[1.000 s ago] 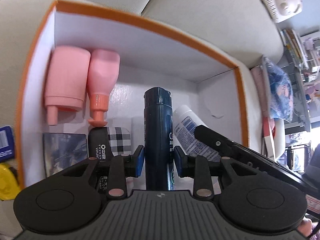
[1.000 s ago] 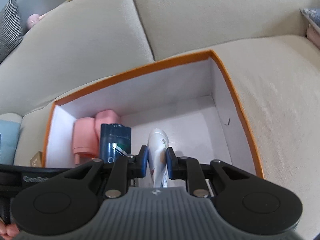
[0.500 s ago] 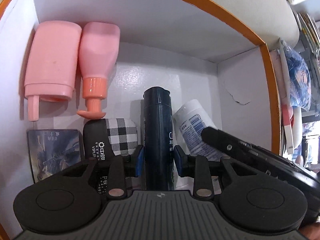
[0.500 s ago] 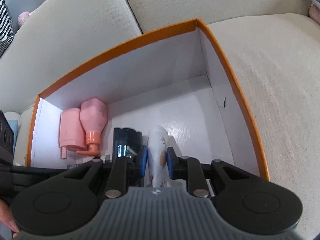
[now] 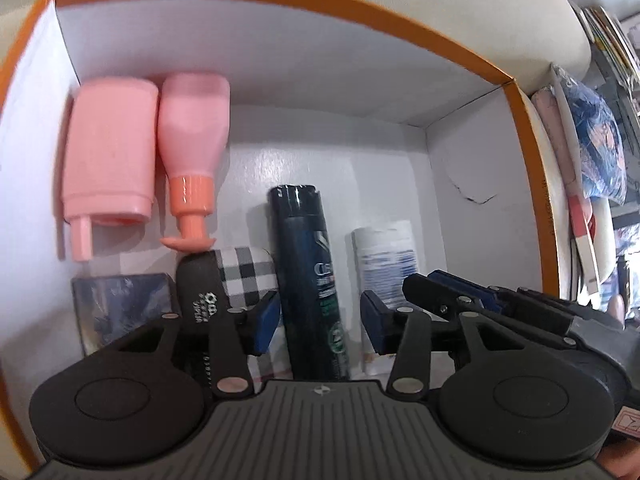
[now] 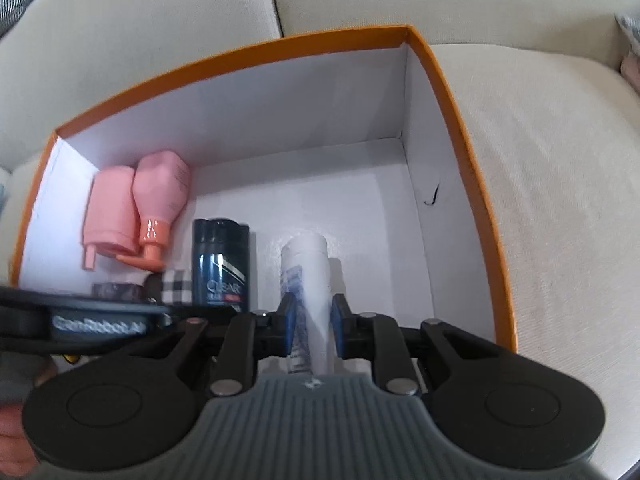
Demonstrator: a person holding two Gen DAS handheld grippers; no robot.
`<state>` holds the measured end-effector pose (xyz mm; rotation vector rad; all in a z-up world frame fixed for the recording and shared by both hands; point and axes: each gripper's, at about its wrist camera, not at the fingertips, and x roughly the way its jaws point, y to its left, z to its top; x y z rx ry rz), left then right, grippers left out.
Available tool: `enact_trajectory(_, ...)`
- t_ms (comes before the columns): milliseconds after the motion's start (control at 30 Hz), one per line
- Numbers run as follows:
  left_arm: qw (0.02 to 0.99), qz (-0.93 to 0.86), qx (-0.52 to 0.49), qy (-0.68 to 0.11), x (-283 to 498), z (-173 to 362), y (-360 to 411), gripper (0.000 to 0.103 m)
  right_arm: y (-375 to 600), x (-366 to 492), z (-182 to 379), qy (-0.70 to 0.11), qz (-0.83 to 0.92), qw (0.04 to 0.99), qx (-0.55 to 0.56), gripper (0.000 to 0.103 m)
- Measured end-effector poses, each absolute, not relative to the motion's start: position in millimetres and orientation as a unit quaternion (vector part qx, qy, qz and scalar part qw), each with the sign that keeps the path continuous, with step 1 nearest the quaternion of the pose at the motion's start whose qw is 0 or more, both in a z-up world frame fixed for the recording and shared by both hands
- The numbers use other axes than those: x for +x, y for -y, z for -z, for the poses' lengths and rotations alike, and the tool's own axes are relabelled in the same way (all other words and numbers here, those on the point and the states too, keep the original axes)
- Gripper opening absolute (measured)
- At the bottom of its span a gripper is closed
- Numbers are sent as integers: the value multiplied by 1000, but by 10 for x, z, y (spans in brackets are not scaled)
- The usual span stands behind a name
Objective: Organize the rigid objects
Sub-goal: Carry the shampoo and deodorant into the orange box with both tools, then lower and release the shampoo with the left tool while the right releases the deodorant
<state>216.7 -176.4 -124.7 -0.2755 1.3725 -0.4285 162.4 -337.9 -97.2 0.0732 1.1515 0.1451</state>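
An orange-rimmed white box sits on a beige sofa. Inside lie two pink bottles, a checkered black case, a dark flat packet, a dark blue Clear bottle and a white tube. My left gripper is open, its pads spread either side of the dark blue bottle, which rests on the box floor. My right gripper is shut on the white tube, low inside the box.
The beige sofa seat and back cushions surround the box. Books and a blue patterned bag lie beyond the box's right side. The right part of the box floor is bare.
My left gripper has opened and let go of the dark blue bottle, which now lies in the box. My right gripper has lowered the white tube beside it.
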Motion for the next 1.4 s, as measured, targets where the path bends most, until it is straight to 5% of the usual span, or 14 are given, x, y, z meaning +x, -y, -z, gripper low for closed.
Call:
enact_trajectory(67,747,194,-124,-623,2138,1203,1711,44,3347,1614,968,-542,-69,837,23,18)
enact_trajectory(433,782,181,-94,-589,2104,933,1602,44,2822,1452,1063,-522,-71,829,-188,19)
enact_trajectory(700,785,181,-103,-583,2103,881,1655,44,2908,1436,949,-524,-80,835,-147,28)
enact_trajectory(833,784,182,-104,-585,2081,884,1636,44,3005,1468,954,-543,-91,830,-89,13)
enact_trajectory(1067,782,181,-108,-587,2060,910,1550,44,2970,1489,1159,-574,-59,812,-85,8)
enact_trajectory(1267,784,182,-118,-581,2072,931,1478,44,3048,1476,1008,-566,-62,820,-64,13)
enact_trajectory(1400,783,185,-127,-580,2092,956,1461,43,3174,1483,835,-546,-45,835,-52,26)
